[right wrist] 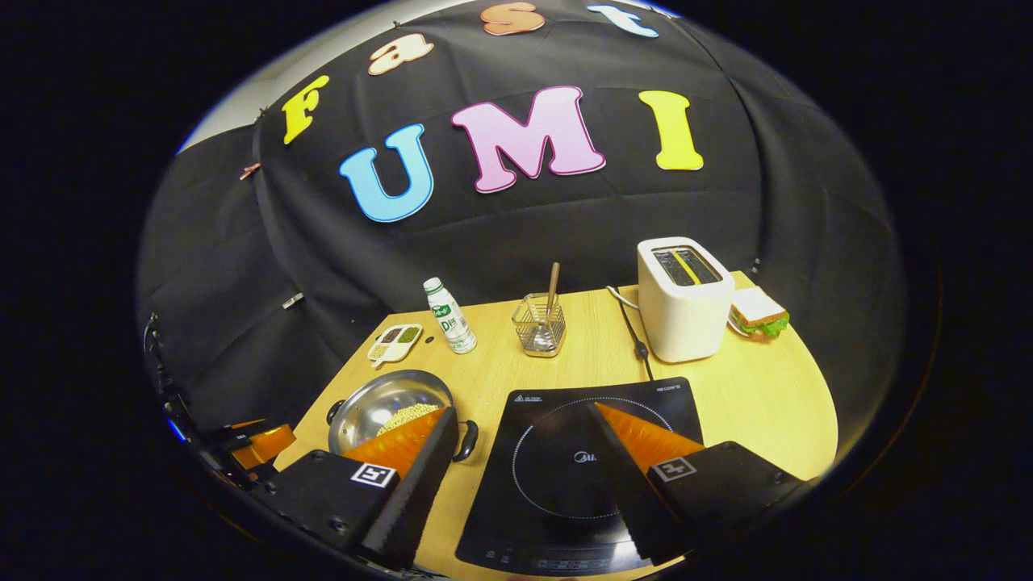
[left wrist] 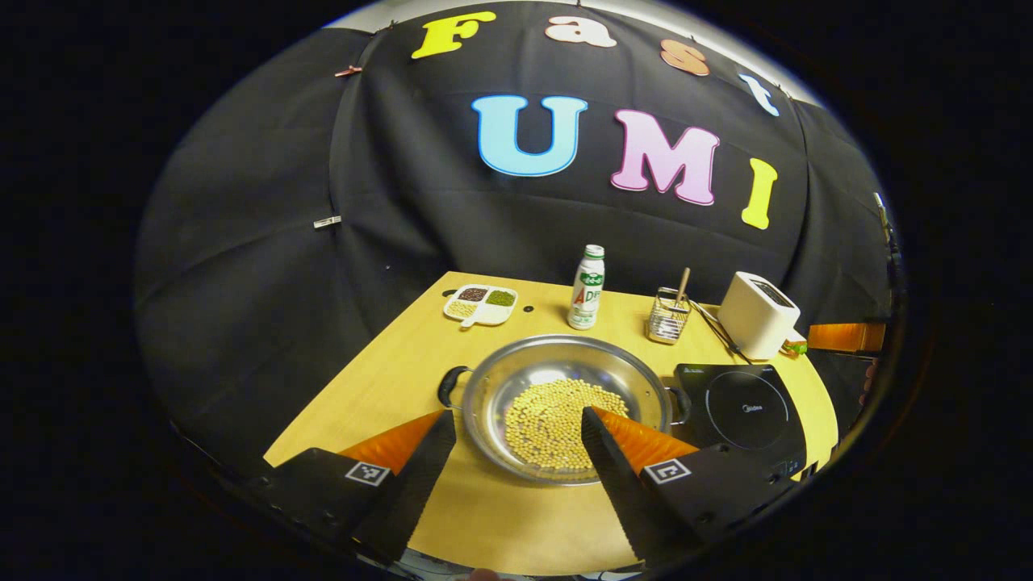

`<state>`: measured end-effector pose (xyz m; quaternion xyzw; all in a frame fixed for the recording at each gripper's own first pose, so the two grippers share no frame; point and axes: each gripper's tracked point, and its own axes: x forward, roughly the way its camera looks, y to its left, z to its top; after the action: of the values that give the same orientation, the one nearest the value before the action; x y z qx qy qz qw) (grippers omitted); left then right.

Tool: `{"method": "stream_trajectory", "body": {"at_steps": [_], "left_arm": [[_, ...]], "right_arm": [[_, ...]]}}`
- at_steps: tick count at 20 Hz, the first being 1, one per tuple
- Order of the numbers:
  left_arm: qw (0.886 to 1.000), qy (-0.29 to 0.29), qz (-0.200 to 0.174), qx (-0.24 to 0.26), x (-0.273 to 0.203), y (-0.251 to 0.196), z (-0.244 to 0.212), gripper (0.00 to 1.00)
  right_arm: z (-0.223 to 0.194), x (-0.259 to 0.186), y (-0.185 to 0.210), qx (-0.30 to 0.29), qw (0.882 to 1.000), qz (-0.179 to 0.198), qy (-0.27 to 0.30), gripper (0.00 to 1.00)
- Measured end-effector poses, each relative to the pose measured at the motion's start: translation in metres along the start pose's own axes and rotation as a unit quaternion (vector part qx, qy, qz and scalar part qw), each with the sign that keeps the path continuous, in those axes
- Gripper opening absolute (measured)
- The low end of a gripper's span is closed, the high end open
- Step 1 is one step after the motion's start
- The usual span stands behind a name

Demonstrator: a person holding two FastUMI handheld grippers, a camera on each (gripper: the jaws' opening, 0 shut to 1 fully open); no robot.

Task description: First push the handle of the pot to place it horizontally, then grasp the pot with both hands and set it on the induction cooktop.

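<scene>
In the left gripper view the left tool (left wrist: pixel 516 440) hung above the near edge of the wooden table (left wrist: pixel 403 367), its two fingers spread wide apart and gripping nothing. Between and just beyond them sat the steel pot (left wrist: pixel 565 379), a shallow pan with a heap of pale soybeans (left wrist: pixel 557 420) in its bottom. Its two black loop handles lay level, one at 9 o'clock (left wrist: pixel 452 386) and the other at 3 o'clock (left wrist: pixel 679 403) of the rim. That 3 o'clock handle reached just beside the black induction cooktop (left wrist: pixel 738 407), which lay flat on the table with the pot off it. Past the pot, toward 12 o'clock, stood a white drink bottle (left wrist: pixel 587 288); at 11 o'clock lay a white divided dish of beans (left wrist: pixel 480 303); at 1 o'clock stood a wire utensil holder (left wrist: pixel 668 316) and, farther round, a white toaster (left wrist: pixel 757 315). In the right gripper view the right tool (right wrist: pixel 520 432) was likewise spread open and empty, poised over the cooktop (right wrist: pixel 565 468), whose ringed surface lay between its fingers. The pot (right wrist: pixel 379 403) showed at 9 o'clock of the cooktop, partly behind the tool's left finger, one handle (right wrist: pixel 466 440) close to the cooktop's edge. Beyond the toaster (right wrist: pixel 684 298) lay a sandwich (right wrist: pixel 759 312).
</scene>
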<state>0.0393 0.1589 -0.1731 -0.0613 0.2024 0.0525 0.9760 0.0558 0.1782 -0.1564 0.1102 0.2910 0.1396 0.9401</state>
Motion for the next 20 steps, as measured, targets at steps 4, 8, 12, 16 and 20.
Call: {"method": "stream_trajectory", "body": {"at_steps": [4, 8, 12, 16, 20], "left_arm": [[1.000, 0.005, -0.011, 0.009, 0.018, 0.047, 0.004, 0.98], [1.000, 0.017, -0.026, 0.002, 0.040, 0.066, 0.002, 0.95], [0.998, 0.026, -0.053, 0.008, 0.069, 0.072, -0.003, 0.95], [0.997, 0.021, -0.065, 0.024, 0.105, 0.078, -0.001, 0.93], [0.998, 0.015, -0.065, 0.017, 0.135, 0.088, 0.000, 0.95]], "right_arm": [[-0.012, 0.024, 0.035, -0.002, 1.000, 0.000, 0.024, 0.99], [-0.034, 0.054, 0.064, -0.016, 0.998, 0.008, 0.053, 0.99], [-0.061, 0.082, 0.085, -0.006, 0.996, 0.015, 0.083, 0.99], [-0.091, 0.120, 0.082, -0.019, 0.994, 0.015, 0.110, 0.99], [-0.110, 0.145, 0.080, -0.025, 0.991, 0.009, 0.130, 0.99]]}}
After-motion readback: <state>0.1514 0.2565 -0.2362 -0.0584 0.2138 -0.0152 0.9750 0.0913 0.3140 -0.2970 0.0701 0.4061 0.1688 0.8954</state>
